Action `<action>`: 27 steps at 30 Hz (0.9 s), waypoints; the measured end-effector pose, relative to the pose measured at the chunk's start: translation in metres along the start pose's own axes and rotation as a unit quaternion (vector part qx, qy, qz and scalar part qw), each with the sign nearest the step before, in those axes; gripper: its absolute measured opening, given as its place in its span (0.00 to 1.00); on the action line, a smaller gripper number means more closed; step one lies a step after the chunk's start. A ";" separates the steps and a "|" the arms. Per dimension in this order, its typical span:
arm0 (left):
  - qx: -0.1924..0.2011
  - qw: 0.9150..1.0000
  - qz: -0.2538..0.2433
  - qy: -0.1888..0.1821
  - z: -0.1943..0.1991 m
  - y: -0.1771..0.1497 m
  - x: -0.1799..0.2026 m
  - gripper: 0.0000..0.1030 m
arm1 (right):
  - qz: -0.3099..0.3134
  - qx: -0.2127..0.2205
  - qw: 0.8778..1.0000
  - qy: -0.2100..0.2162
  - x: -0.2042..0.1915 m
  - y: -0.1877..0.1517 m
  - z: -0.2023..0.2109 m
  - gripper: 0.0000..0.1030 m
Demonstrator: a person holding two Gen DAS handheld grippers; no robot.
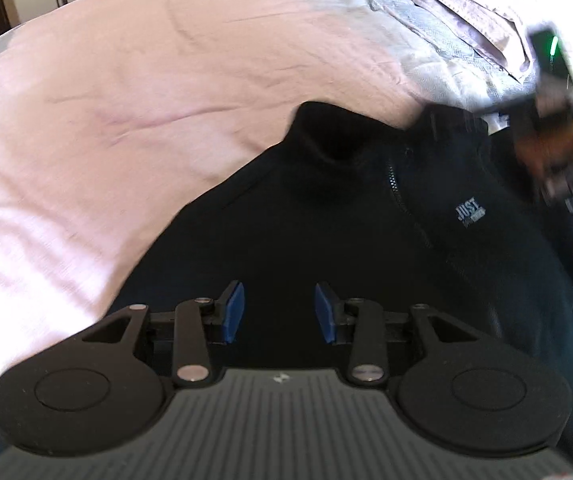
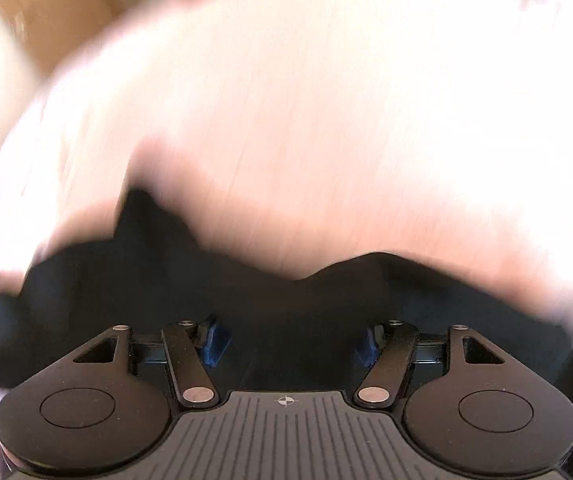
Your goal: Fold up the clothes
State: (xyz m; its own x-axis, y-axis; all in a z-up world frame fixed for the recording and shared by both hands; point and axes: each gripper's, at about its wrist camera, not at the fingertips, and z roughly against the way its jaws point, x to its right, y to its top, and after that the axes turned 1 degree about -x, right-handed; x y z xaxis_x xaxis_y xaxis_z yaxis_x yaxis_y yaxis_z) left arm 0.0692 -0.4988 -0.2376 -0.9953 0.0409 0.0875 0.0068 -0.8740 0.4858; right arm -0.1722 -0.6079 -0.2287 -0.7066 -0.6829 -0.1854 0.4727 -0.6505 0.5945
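Across the pink bedsheet (image 1: 134,92) we have a black zip-neck pullover (image 1: 326,220) lying front up, its collar (image 1: 326,128) pointing away from us and a small "JUST" logo (image 1: 471,214) on the chest. We judge the folding has barely begun: the body looks spread but not yet doubled. Our left gripper (image 1: 279,312) hangs over the lower torso, blue pads (image 1: 233,312) parted, holding nothing. Our right gripper (image 2: 291,344) is likewise spread wide above dark cloth near the garment's edge; its view is blurred. To fold cleanly, we should pinch matching points at shoulder and hem, keep the fabric taut, and bring one side over along the zipper (image 1: 396,188) line.
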 end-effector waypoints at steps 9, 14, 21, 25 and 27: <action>-0.025 0.999 -0.036 -0.010 -0.084 0.069 0.038 0.41 | -0.014 0.013 1.000 -0.002 0.081 -0.022 0.073 0.63; -0.040 0.997 -0.059 0.014 -0.127 0.098 0.042 0.41 | -0.078 -0.051 0.995 0.024 0.107 -0.097 0.117 0.63; -0.010 0.996 -0.083 0.027 -0.112 0.128 0.097 0.42 | -0.138 -0.079 0.987 -0.018 0.133 -0.157 0.157 0.63; -0.003 0.993 -0.113 -0.018 -0.098 0.126 0.157 0.48 | -0.187 -0.040 0.981 -0.033 0.138 -0.174 0.194 0.63; -0.009 0.990 -0.130 -0.046 -0.097 0.123 0.189 0.48 | -0.222 -0.039 0.974 -0.036 0.138 -0.187 0.202 0.63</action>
State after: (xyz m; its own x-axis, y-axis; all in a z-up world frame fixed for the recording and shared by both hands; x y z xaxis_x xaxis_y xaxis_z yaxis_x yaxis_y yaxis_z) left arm -0.1275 -0.6453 -0.2458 -0.9503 0.3087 0.0404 -0.2510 -0.8364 0.4874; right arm -0.4649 -0.5135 -0.2071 -0.8843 -0.3060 -0.3526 0.1498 -0.9013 0.4064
